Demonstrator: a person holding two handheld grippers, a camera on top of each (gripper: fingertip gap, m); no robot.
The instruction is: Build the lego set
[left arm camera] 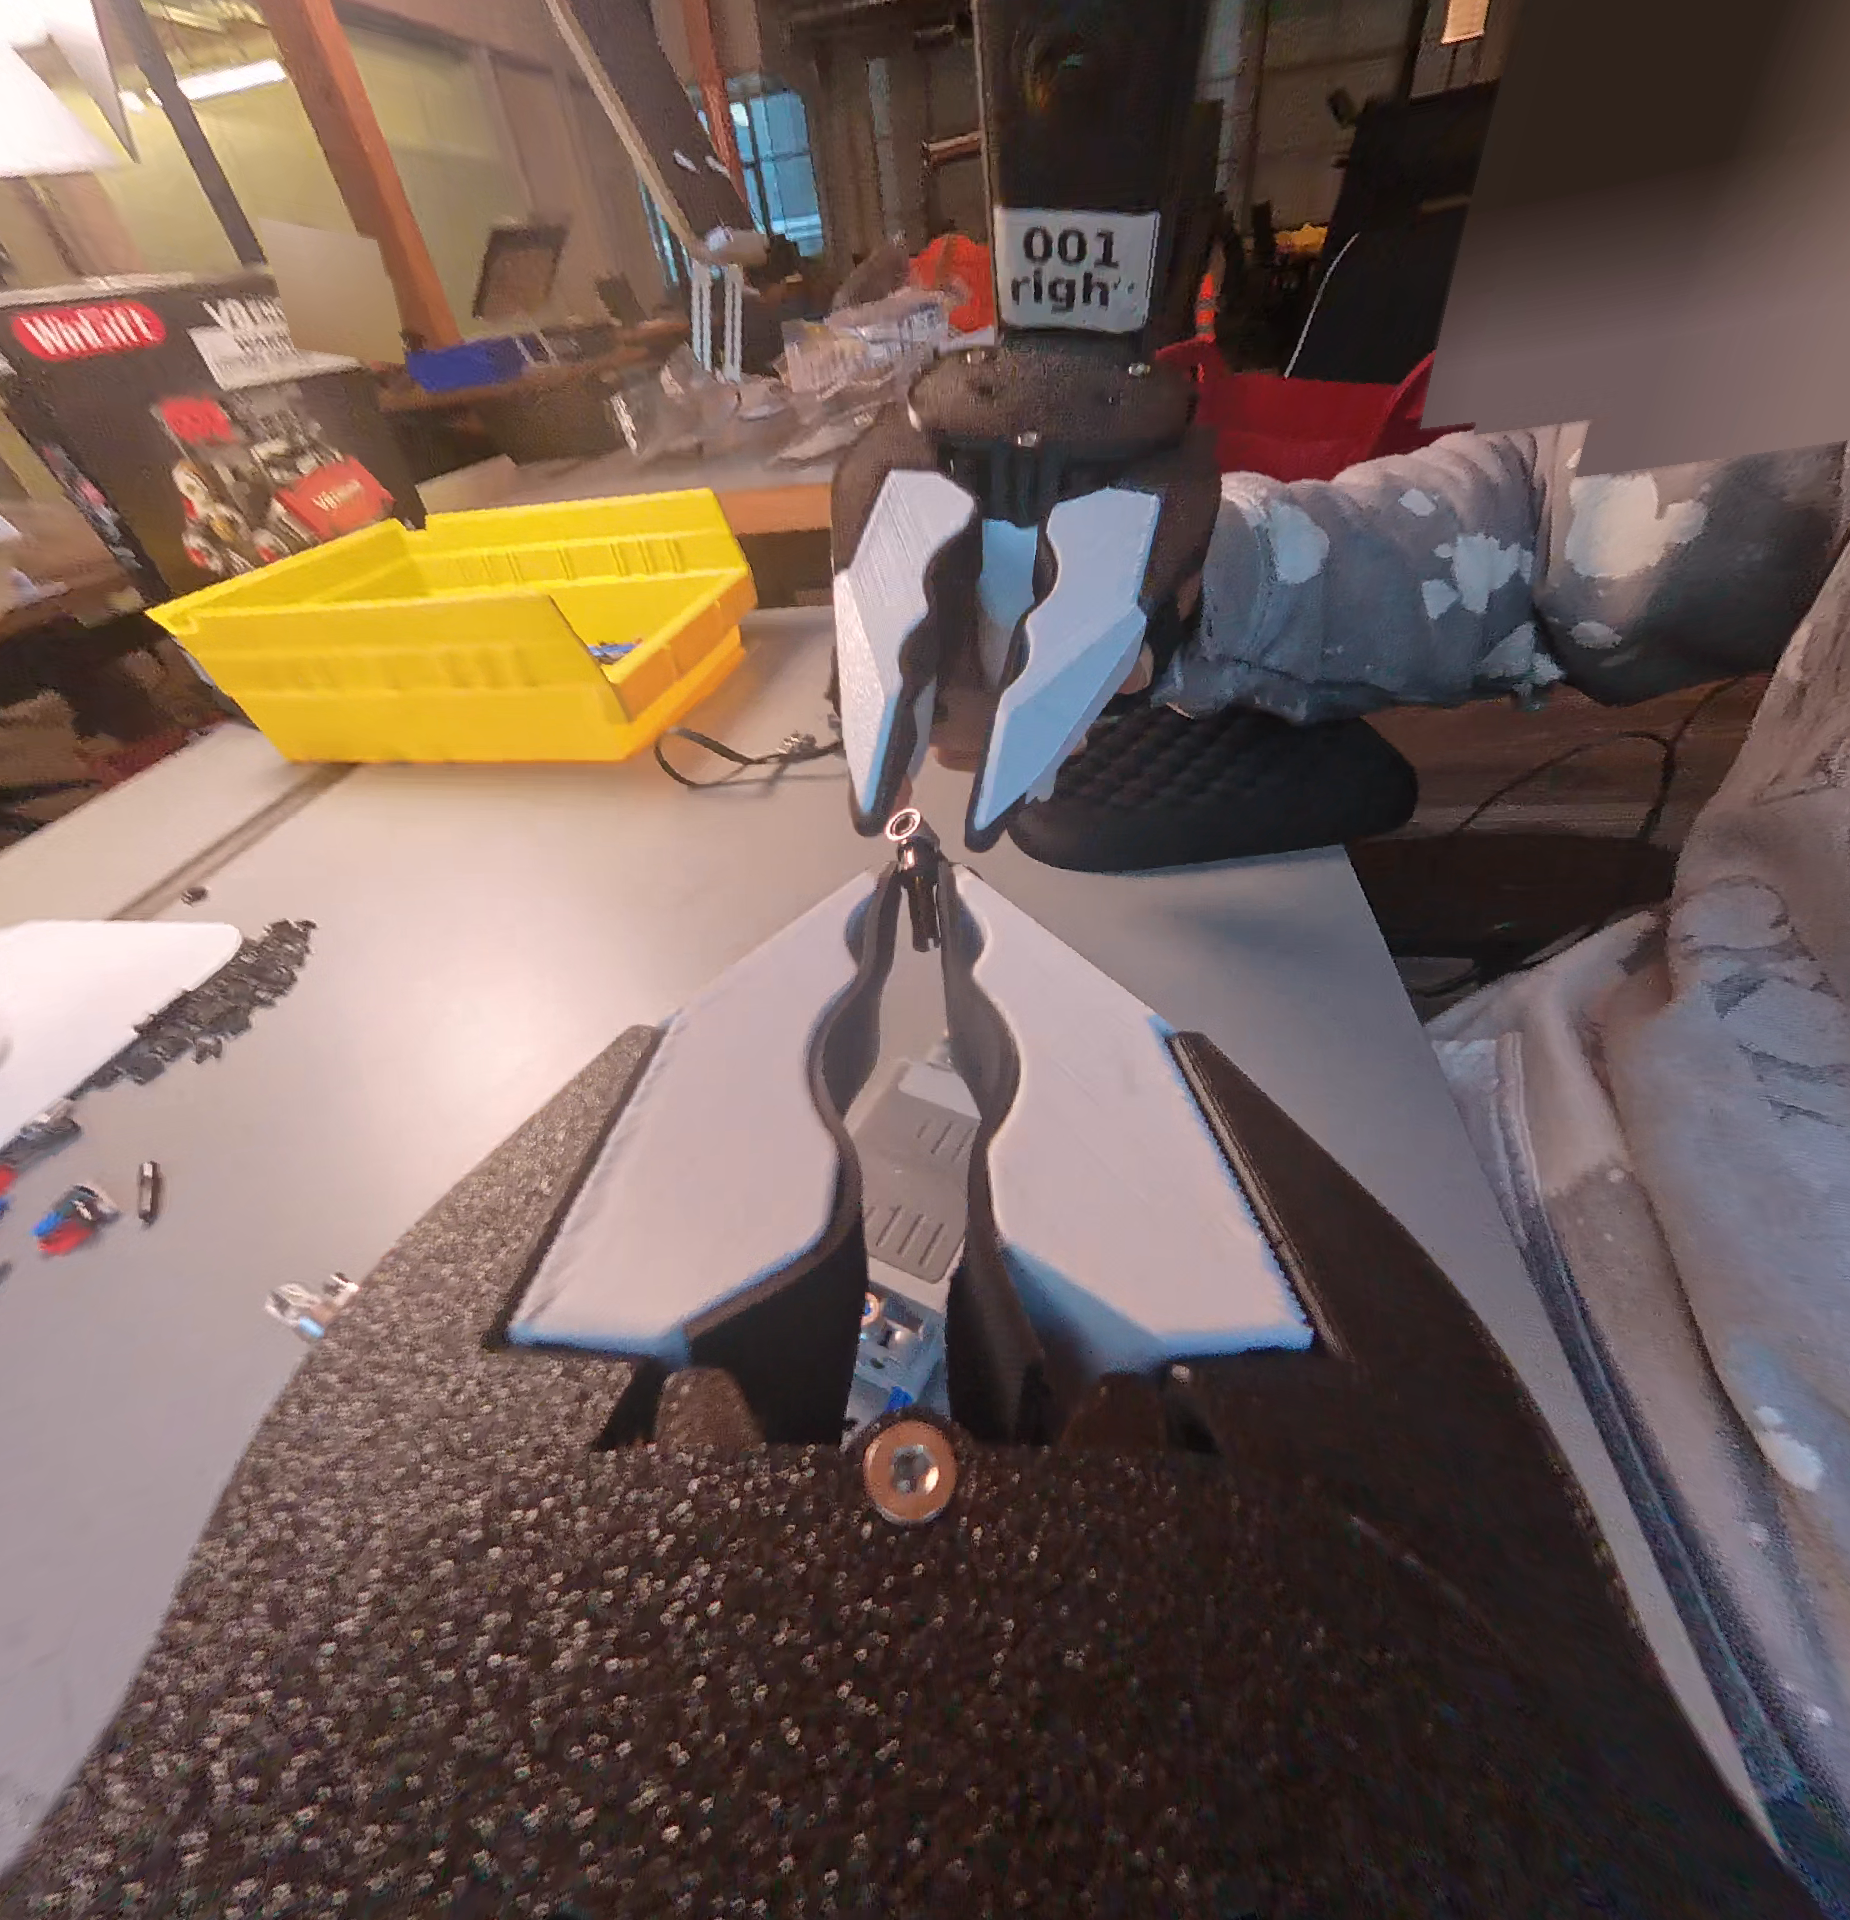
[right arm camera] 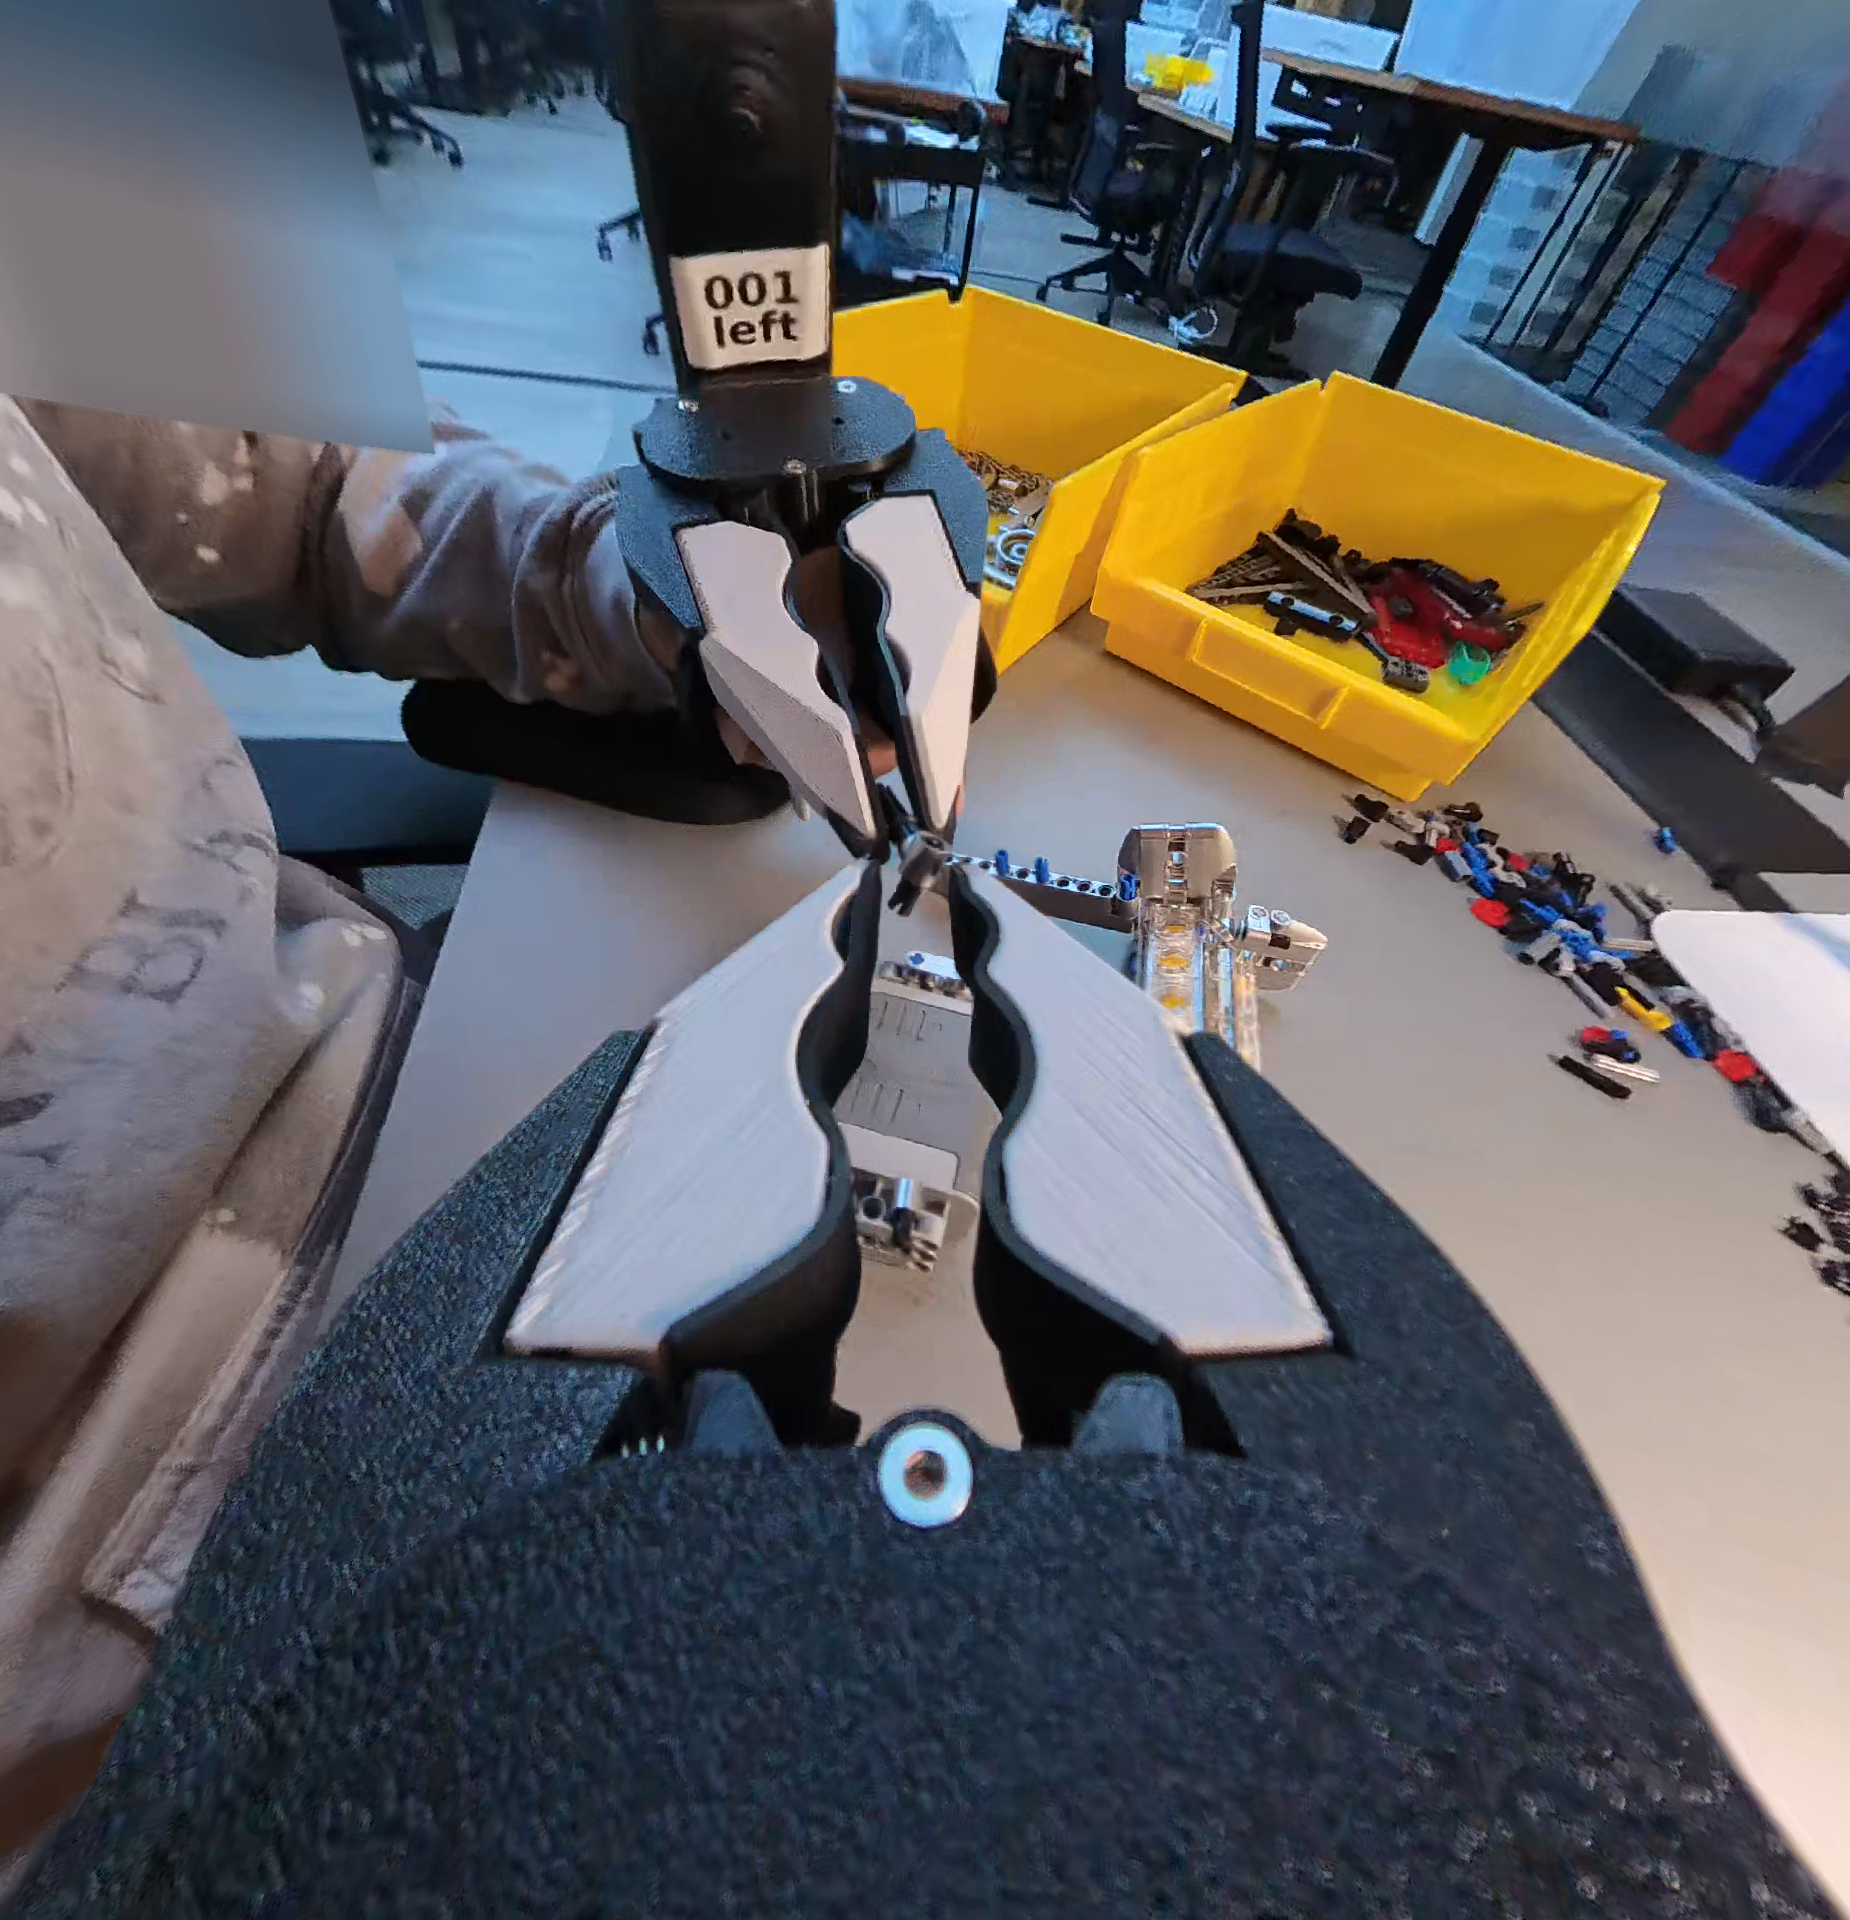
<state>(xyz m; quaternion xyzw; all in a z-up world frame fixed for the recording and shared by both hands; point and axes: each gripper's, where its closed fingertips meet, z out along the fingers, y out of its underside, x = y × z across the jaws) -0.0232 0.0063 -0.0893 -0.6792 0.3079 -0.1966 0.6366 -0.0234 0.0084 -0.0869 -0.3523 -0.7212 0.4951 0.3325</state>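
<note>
Grey table [right arm camera: 1316, 1195], left claw [left arm camera: 916, 883] pinching small black pin [left arm camera: 916, 894] — right claw [left arm camera: 926, 821] tips beside it.

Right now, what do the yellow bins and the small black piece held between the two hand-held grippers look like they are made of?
Yellow bins: moulded plastic, semi-gloss, with ribbed walls and uniform colour. Small black piece: probably hard plastic, a dark connector pin pinched by the left hand-held gripper; the bright ring at its tip may be metal, too small to tell.

Yellow bins [right arm camera: 1357, 582], grey-and-black gripper fingers [right arm camera: 1108, 1122], a grey table [right arm camera: 1368, 1299], scattered black, blue and red pieces [right arm camera: 1586, 935].
</note>
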